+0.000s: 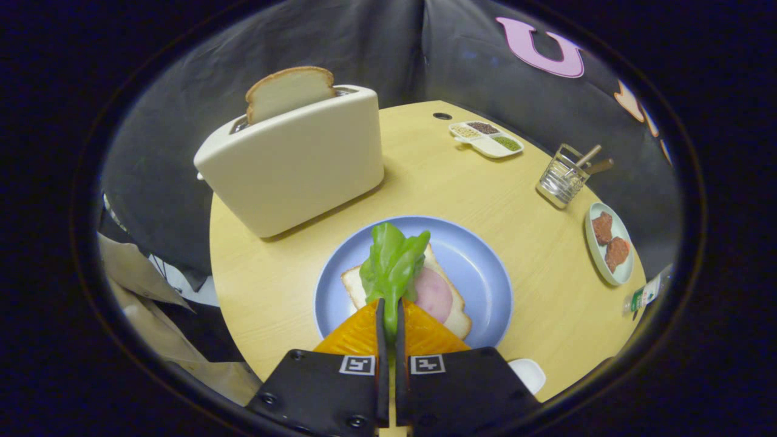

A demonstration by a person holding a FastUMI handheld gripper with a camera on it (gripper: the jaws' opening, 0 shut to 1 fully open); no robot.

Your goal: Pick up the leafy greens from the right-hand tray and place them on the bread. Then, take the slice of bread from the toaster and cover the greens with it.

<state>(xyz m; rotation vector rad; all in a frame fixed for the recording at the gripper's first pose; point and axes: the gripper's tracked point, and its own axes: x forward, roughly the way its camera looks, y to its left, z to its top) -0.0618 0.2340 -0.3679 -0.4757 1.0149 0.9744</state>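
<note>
- The gripper [388, 312] is pinching the leafy greens [391, 264] between nearly closed orange fingers.
- The greens are hanging over the bread [358, 288] and ham on the blue plate [479, 261]; releasing comes next.
- Beyond, the toaster [297, 164] is holding the covering slice [288, 91].
</note>
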